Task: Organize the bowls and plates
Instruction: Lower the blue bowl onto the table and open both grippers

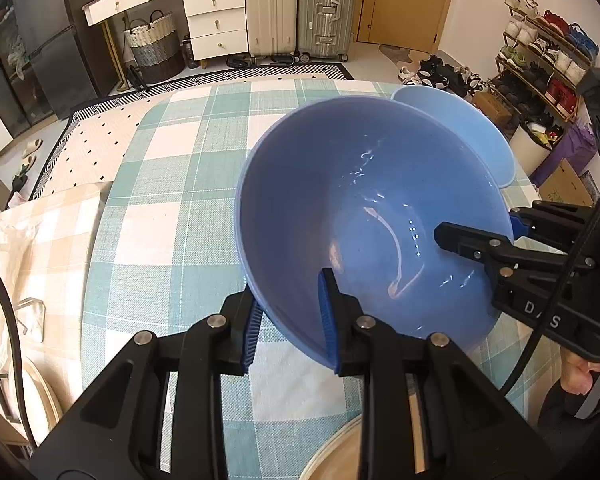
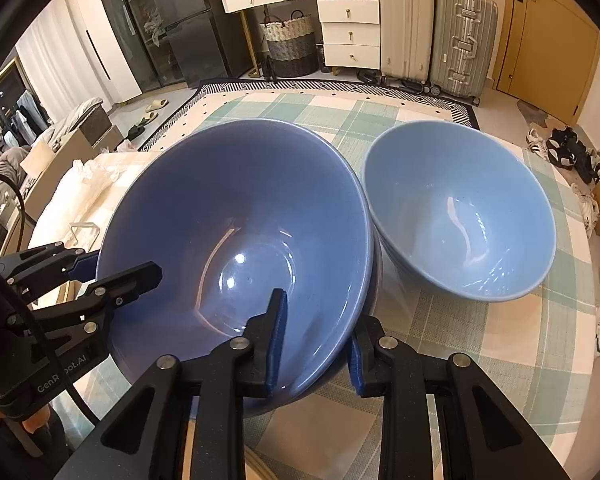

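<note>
We see the left tongs angled steeply downward, jaws clamped across the rim of the blue bowl. The right tongs match that pose on the opposite rim. A hand, apparently gripping, shows partly.

Warm indoor light, fairly bright, evenly exposed. Glare streaks inside the glossy dark-blue ceramic bowl and the pale-blue ceramic bowl. Soft shadows on the teal-and-white checked tablecloth. Heavy fisheye bending, black corner vignette. Mostly sharp.
</note>
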Available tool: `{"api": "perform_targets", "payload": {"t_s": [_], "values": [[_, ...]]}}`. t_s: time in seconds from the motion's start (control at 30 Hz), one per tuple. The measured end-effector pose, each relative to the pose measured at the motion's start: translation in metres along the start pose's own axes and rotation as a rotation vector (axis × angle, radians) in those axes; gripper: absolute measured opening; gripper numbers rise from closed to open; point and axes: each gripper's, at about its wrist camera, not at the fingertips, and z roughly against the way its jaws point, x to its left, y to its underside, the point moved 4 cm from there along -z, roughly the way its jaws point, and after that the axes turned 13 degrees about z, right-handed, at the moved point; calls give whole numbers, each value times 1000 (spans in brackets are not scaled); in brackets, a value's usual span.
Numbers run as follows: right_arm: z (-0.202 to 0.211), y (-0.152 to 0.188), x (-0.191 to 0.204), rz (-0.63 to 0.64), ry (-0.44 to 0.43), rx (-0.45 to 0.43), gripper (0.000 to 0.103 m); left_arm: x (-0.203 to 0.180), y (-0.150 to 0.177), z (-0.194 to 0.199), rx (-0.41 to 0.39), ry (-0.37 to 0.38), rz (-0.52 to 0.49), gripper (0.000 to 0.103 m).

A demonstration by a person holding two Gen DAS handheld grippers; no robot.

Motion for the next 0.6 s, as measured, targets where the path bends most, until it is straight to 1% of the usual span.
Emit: {"api": "perform_targets", "payload": {"t_s": [0.1, 0.17, 0.23, 0.37, 0.43, 0.47, 0.5, 0.57, 0.6], "values": [[3, 1, 0, 3, 14, -4, 28, 1, 1, -2, 13, -3, 4, 24], [6, 2, -2, -7, 10, -14, 30, 2, 2, -3, 20, -6, 4, 29], [10, 2, -3, -12, 5, -23, 33, 3, 2, -4, 16, -4, 11, 45], [16, 2, -1, -8, -4, -36, 39, 7, 1, 3, -4, -1, 17, 58], [19, 3, -1, -14, -11, -49, 45, 8, 1, 7, -16, 3, 20, 68], [22, 2, -2, -17, 4, -56, 52, 9, 2, 9, -22, 4, 21, 69], [25, 3, -2, -19, 21, -63, 62, 10, 2, 12, -29, 2, 20, 72], [30, 2, -3, -25, 17, -83, 68, 12, 3, 18, -40, -1, 20, 73], [33, 3, -3, -32, 9, -88, 68, 13, 4, 22, -46, -3, 23, 74]]}}
